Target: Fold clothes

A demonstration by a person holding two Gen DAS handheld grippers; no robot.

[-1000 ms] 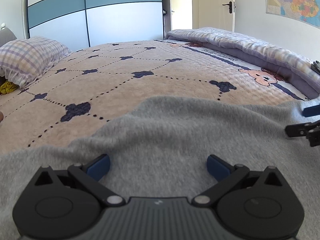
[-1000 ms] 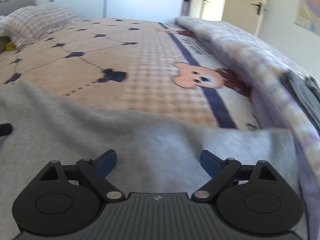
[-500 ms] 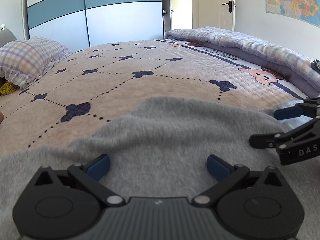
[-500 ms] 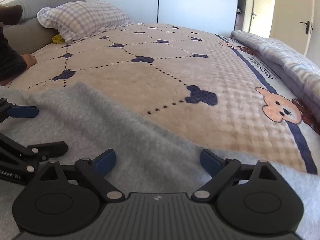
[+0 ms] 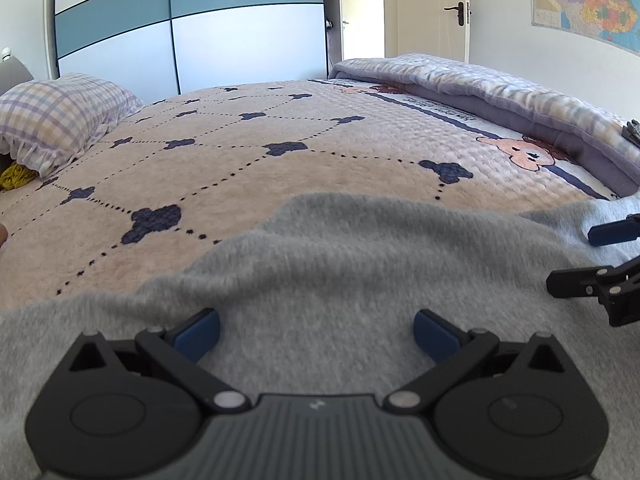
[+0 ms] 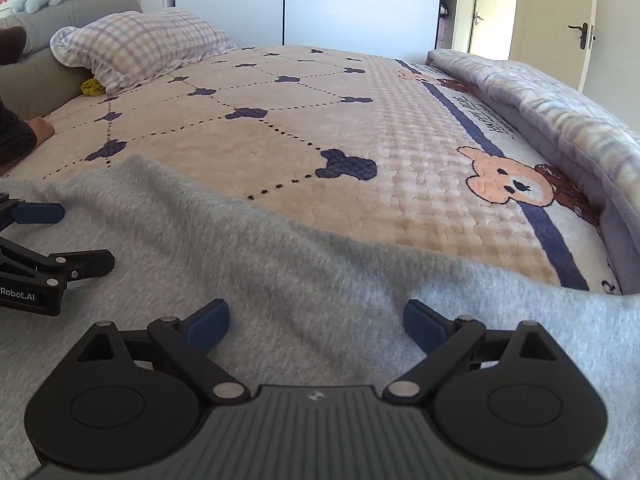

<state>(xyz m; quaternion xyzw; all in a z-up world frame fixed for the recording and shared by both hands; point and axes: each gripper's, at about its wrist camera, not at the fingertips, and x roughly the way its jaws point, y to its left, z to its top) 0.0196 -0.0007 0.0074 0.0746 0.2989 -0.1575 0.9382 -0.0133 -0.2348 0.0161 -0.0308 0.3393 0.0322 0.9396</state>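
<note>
A grey fleece garment point(image 5: 340, 264) lies spread on the bed's near part; it also shows in the right wrist view point(image 6: 320, 272). My left gripper point(image 5: 316, 332) is open and empty, hovering just over the garment. My right gripper point(image 6: 316, 320) is open and empty, also just over the garment, to the right of the left one. The right gripper's fingers point(image 5: 612, 232) show at the right edge of the left wrist view. The left gripper's fingers point(image 6: 40, 214) show at the left edge of the right wrist view.
The bed has a beige quilted cover point(image 5: 280, 168) with dark blue motifs. A checked pillow point(image 5: 60, 116) lies at the far left, a folded purple duvet point(image 5: 500, 92) along the right side. A person's arm point(image 6: 24, 132) rests at the left. Wardrobe point(image 5: 180, 40) and door point(image 5: 432, 12) stand behind.
The right gripper swung its view from the right toward the left, came close beside the left gripper, then drew back a little to the right. The left gripper has hardly moved.
</note>
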